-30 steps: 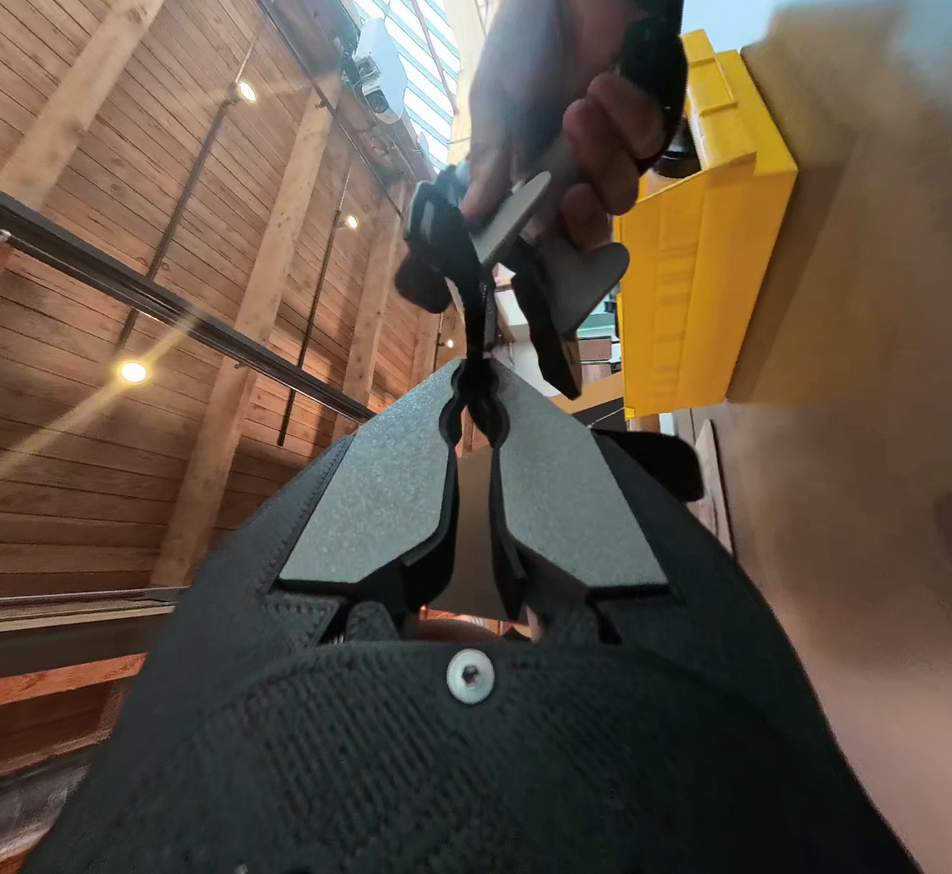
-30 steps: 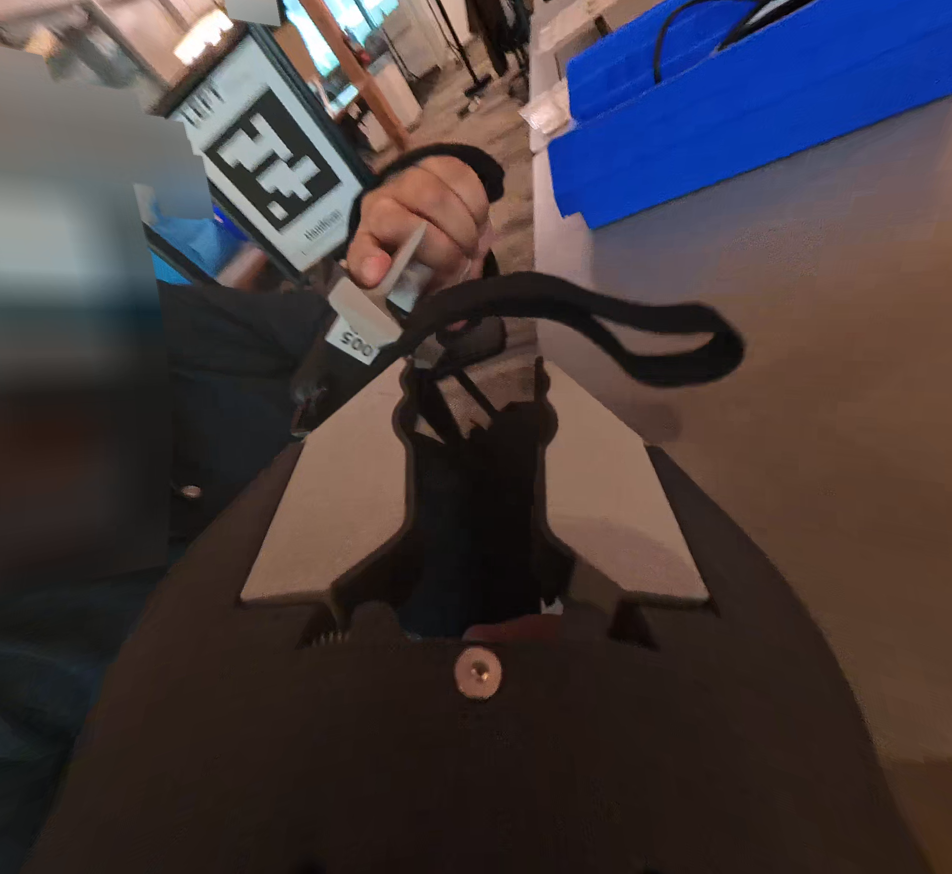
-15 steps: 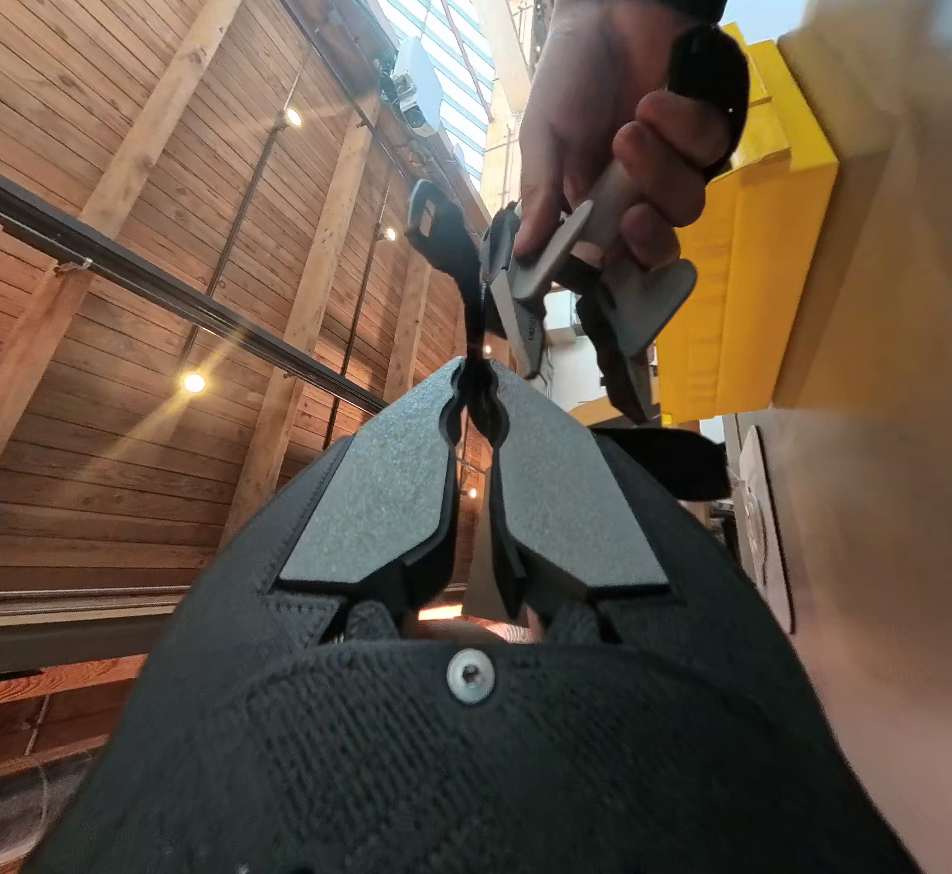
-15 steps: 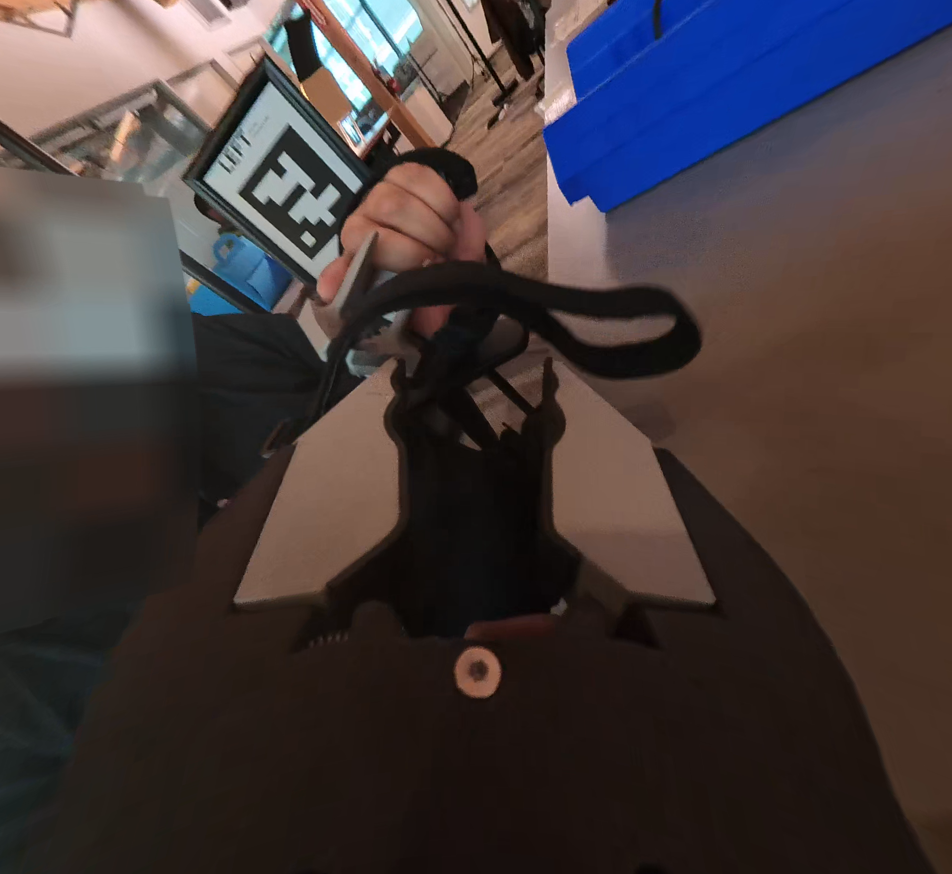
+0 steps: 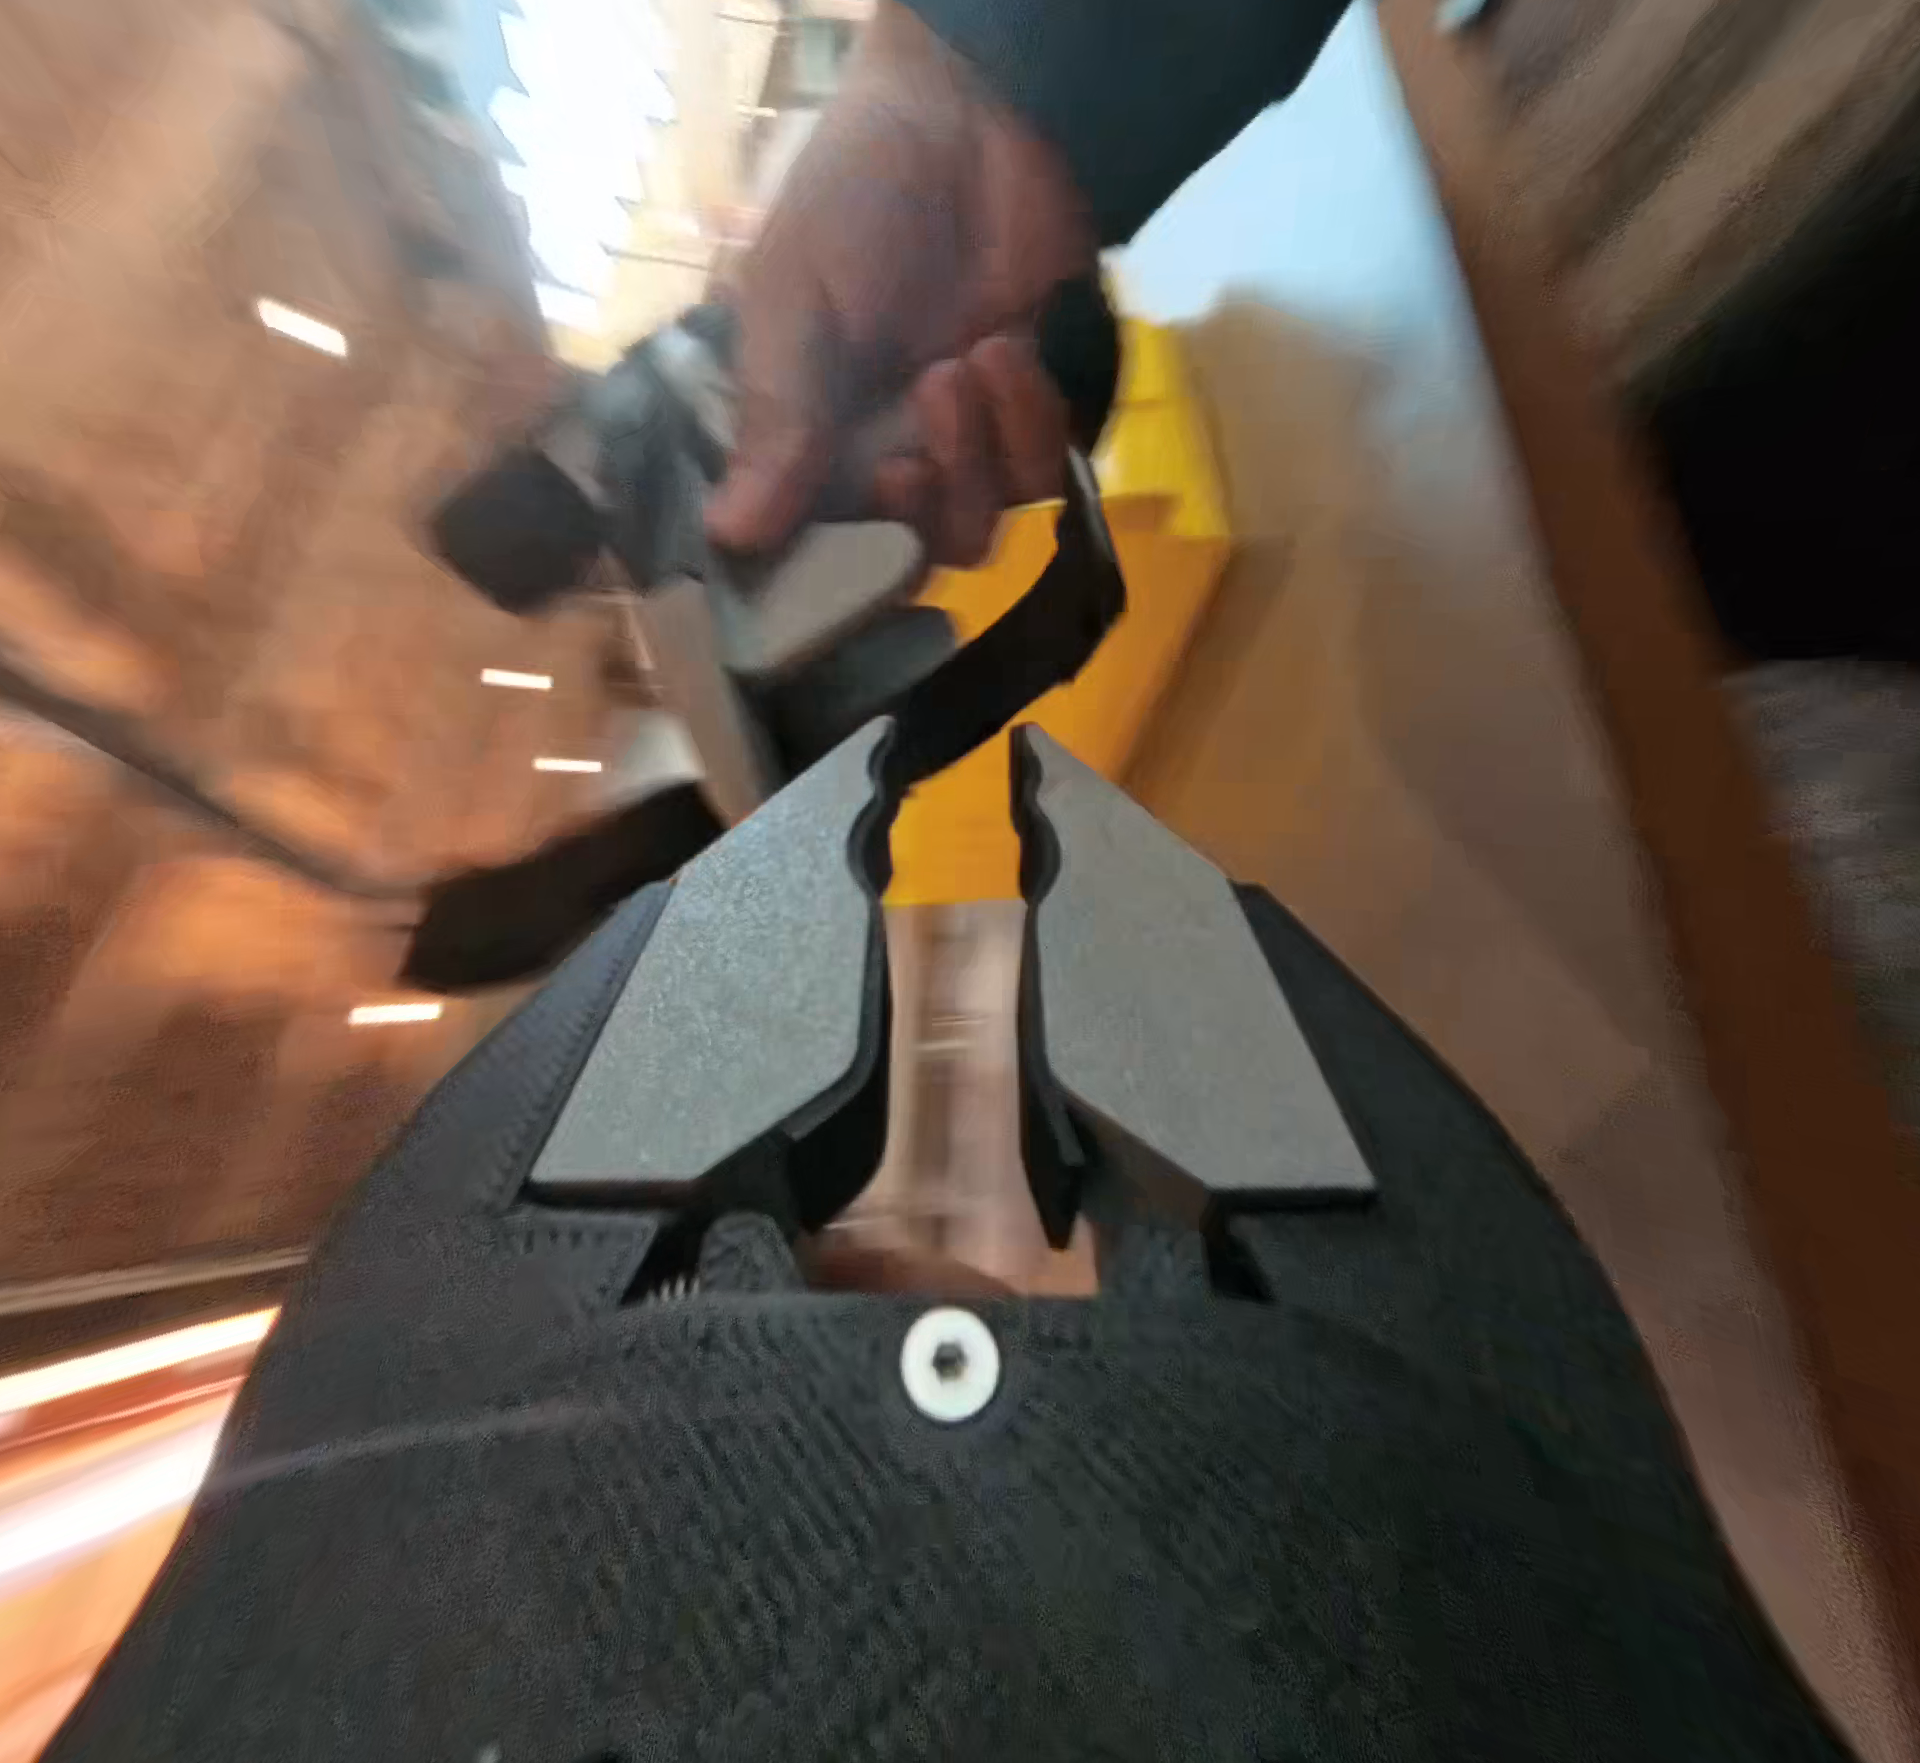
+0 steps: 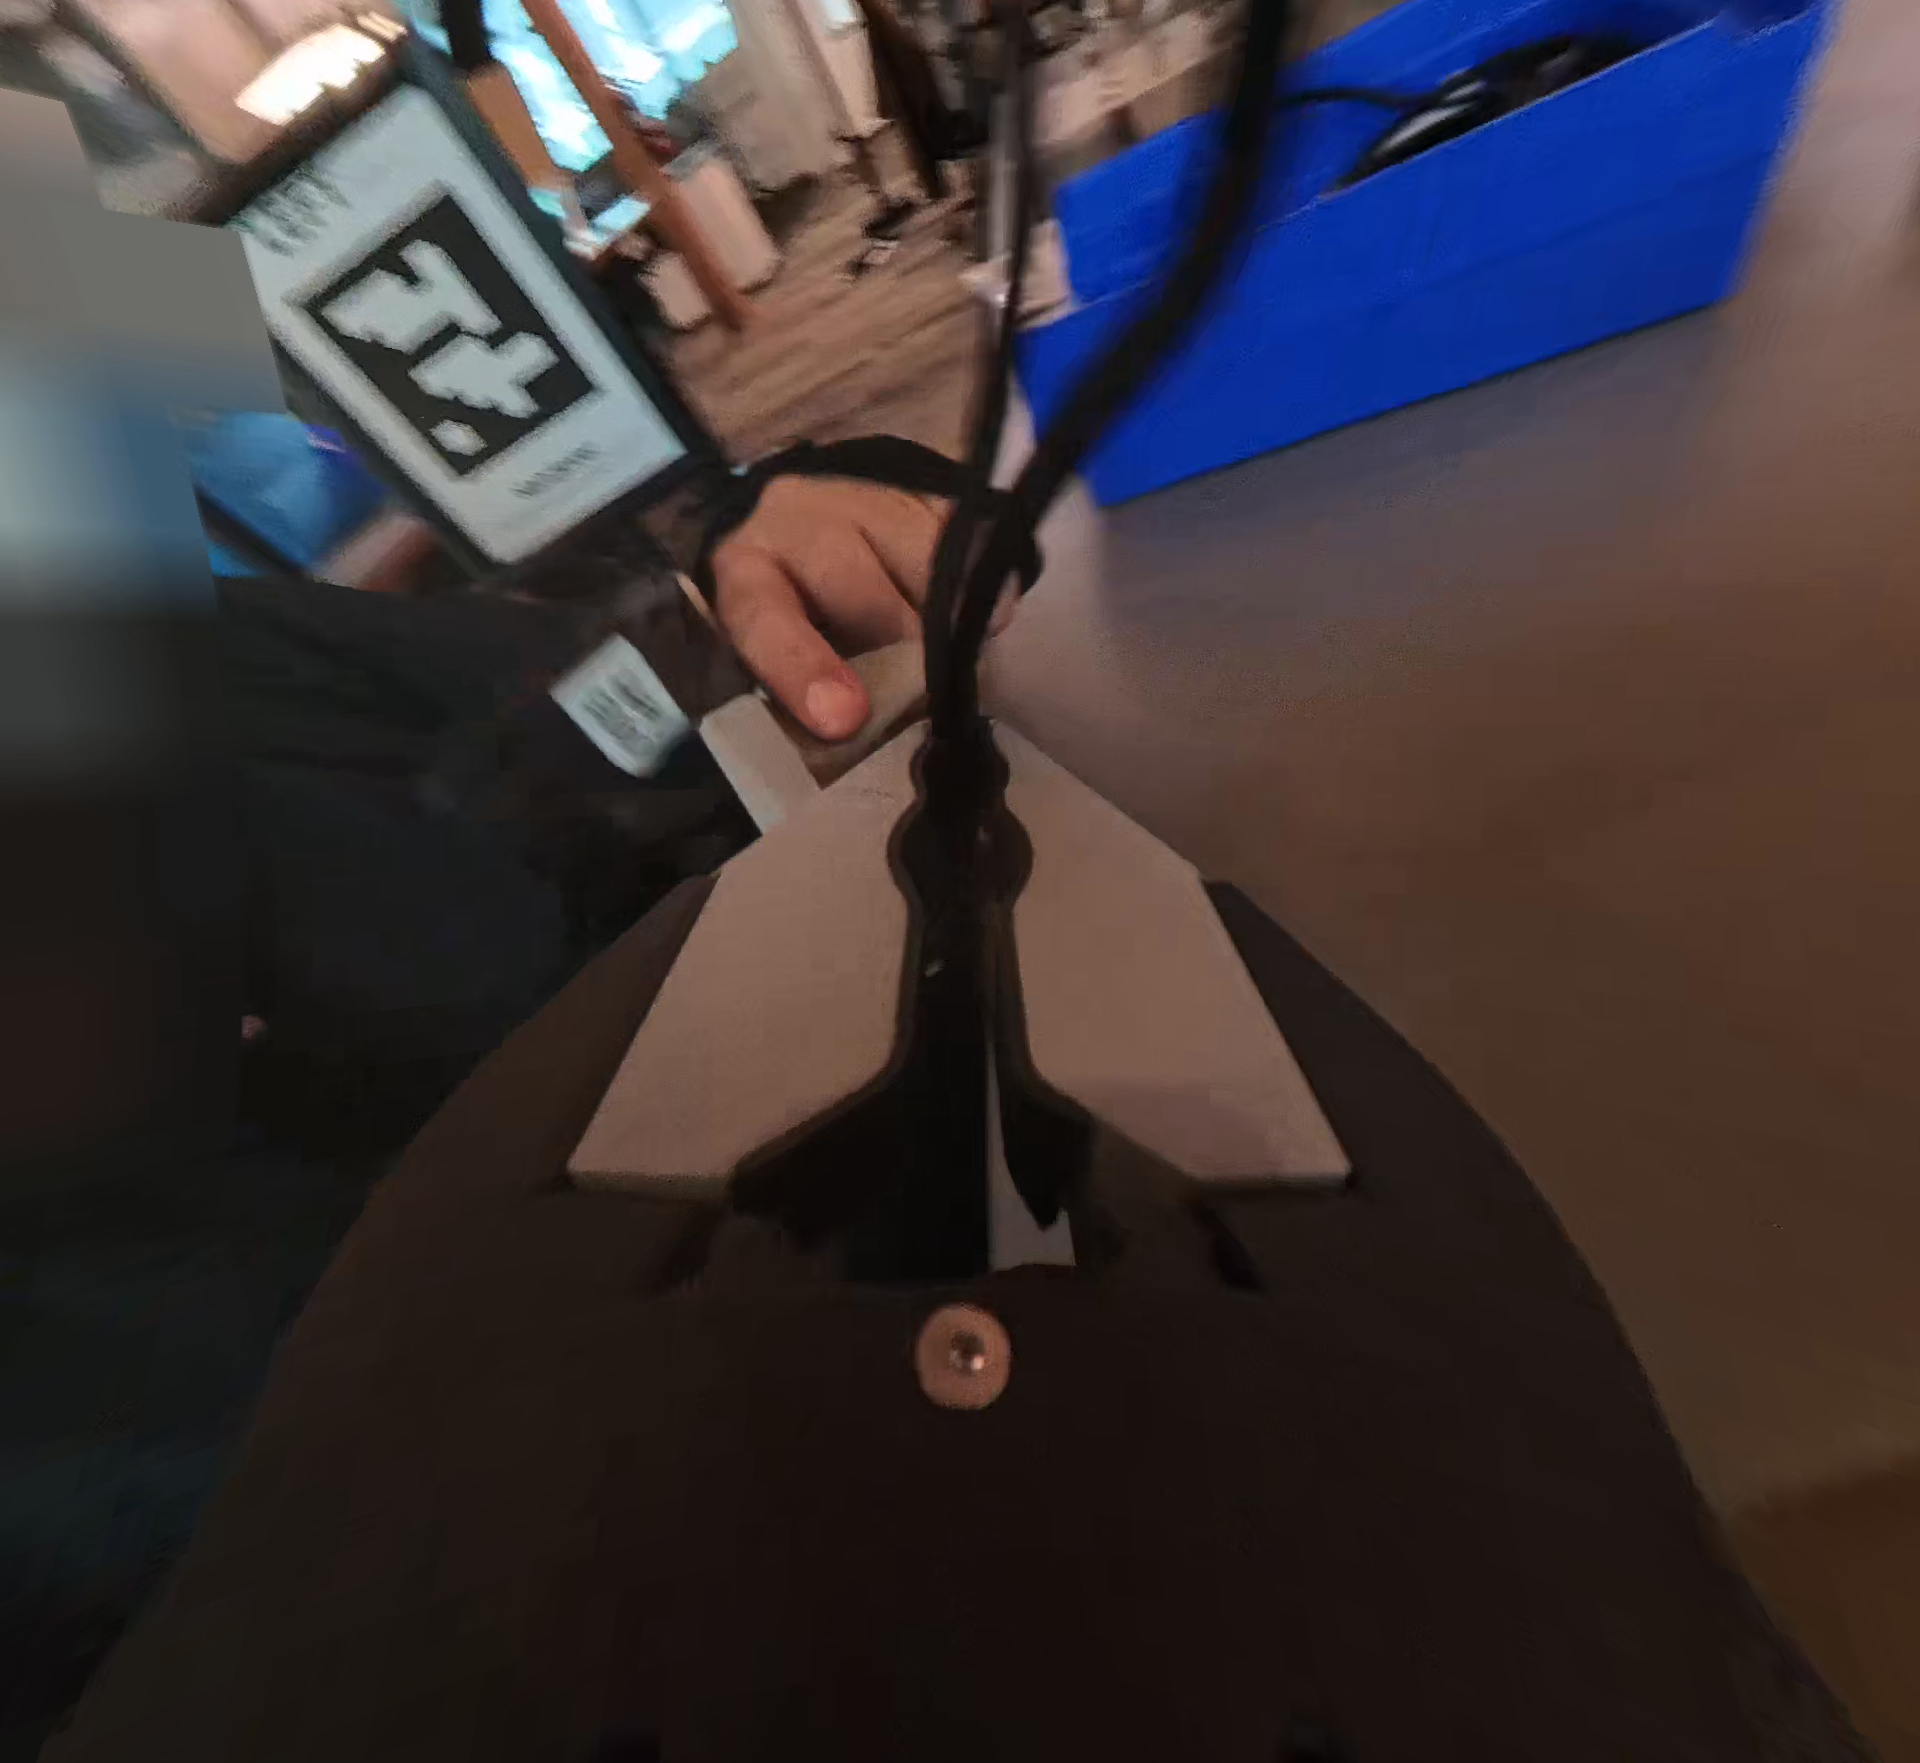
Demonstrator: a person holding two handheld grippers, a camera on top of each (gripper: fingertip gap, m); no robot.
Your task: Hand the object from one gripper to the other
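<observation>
The right gripper (image 6: 961,757) is clamped on the black strap (image 6: 966,633). The left gripper (image 5: 951,752) stands narrowly parted, the strap (image 5: 997,674) just off its left fingertip. To finish cleanly, draw the left gripper straight back so no loop snags.

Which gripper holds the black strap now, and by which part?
The right gripper is shut on the black strap, which part unclear; the left gripper is open.
</observation>
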